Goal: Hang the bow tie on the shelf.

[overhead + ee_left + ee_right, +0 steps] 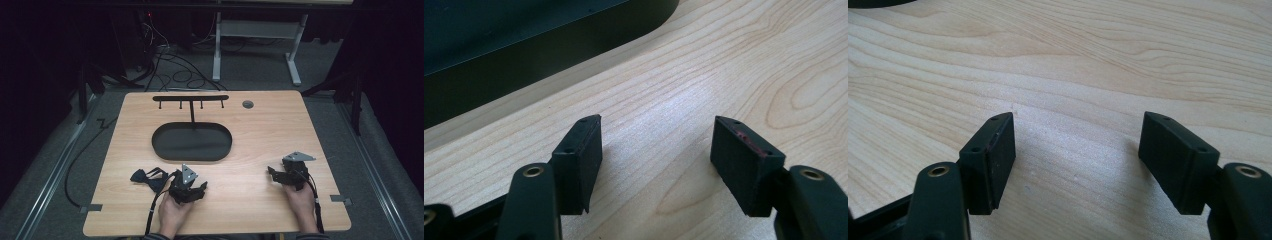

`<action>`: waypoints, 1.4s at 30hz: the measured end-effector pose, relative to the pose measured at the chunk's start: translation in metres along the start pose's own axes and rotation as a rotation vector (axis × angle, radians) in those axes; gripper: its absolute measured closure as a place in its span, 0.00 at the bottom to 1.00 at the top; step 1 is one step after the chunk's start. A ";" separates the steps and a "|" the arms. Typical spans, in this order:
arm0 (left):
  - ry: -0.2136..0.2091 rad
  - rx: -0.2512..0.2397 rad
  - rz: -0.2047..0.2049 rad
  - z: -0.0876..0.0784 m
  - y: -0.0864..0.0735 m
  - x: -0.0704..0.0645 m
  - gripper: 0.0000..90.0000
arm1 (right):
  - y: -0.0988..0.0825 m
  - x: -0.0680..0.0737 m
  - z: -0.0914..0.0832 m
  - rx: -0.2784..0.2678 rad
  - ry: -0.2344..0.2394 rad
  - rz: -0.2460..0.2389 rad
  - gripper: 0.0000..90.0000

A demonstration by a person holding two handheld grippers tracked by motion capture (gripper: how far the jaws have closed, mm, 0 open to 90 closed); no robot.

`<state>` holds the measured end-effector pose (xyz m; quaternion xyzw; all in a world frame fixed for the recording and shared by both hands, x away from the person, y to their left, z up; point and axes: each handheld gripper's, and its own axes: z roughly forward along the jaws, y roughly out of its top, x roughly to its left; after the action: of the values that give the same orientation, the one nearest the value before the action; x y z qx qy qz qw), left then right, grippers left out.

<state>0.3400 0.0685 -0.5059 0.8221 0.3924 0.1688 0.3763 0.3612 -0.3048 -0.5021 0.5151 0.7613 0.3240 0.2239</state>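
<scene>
Black fabric, a small bow tie (148, 177), lies on the desk (260, 130) just left of our left tool (192, 192), close to it but not touched by it. We pick the black oval tray (192, 143) as our landmark: the bow tie sits nearer to us than the tray and toward its left end. Our left tool rests just on our side of the tray's middle, its jaws spread wide with bare wood between them; in the left gripper view (654, 160) the tray's dark wall runs just ahead. A thin black rack (190, 98) with small pegs rises from the tray's far side. Our right tool (287, 176) lies well to the tray's right, jaws equally wide apart and holding nothing.
</scene>
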 end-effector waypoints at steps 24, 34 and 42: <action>-0.006 0.001 0.002 0.000 0.000 0.000 0.40 | 0.000 0.000 0.000 0.001 0.002 0.000 0.36; -0.010 -0.008 -0.042 -0.007 0.003 0.005 0.42 | 0.000 -0.001 0.000 0.001 0.005 0.002 0.36; -0.024 -0.034 -0.052 -0.018 0.003 0.005 0.43 | 0.000 0.000 0.000 0.001 0.004 0.001 0.36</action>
<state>0.3344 0.0799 -0.4912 0.8072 0.4059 0.1558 0.3993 0.3613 -0.3051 -0.5019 0.5151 0.7615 0.3247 0.2220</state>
